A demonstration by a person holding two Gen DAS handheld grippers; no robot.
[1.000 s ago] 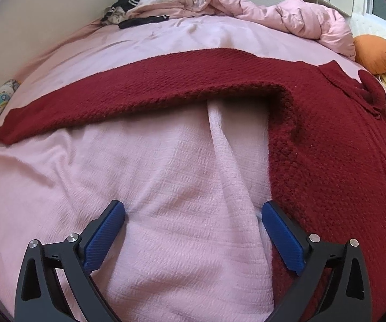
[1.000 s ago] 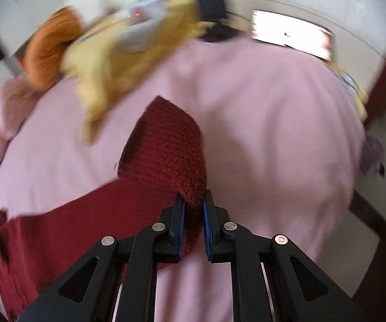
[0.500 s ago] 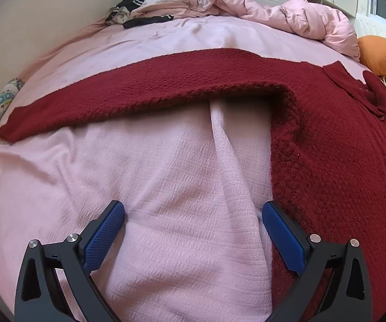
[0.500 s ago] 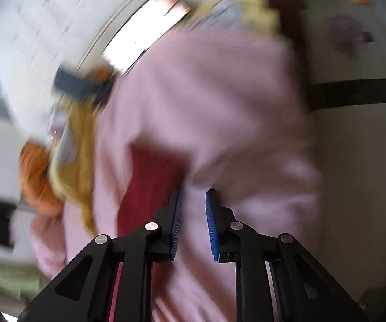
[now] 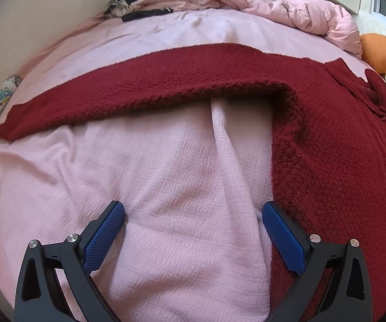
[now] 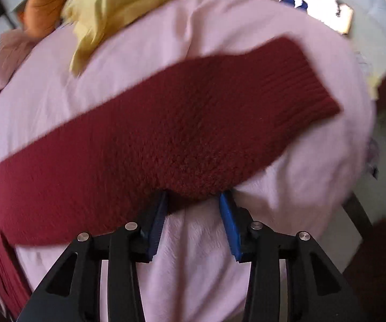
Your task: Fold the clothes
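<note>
A dark red knitted cardigan (image 5: 340, 145) with buttons lies spread on the pink bedsheet (image 5: 139, 187). One sleeve (image 5: 139, 91) stretches out to the left in the left wrist view. My left gripper (image 5: 193, 230) is open and empty, low over the sheet just left of the cardigan's body. In the right wrist view the other sleeve (image 6: 179, 128) lies stretched flat across the sheet (image 6: 193, 268), cuff at the upper right. My right gripper (image 6: 193, 209) is open, its tips at the sleeve's near edge, holding nothing.
A rumpled pink duvet (image 5: 300, 13) and dark clothes (image 5: 139, 2) lie at the far end of the bed. An orange cushion (image 5: 383, 51) and yellow fabric (image 6: 126, 2) sit beside the cardigan's collar. The bed edge and floor (image 6: 367, 214) are at the right.
My right gripper was shut on the folded-up sleeve; it has opened and the sleeve now lies stretched flat. The right view swung around. My left gripper has barely moved.
</note>
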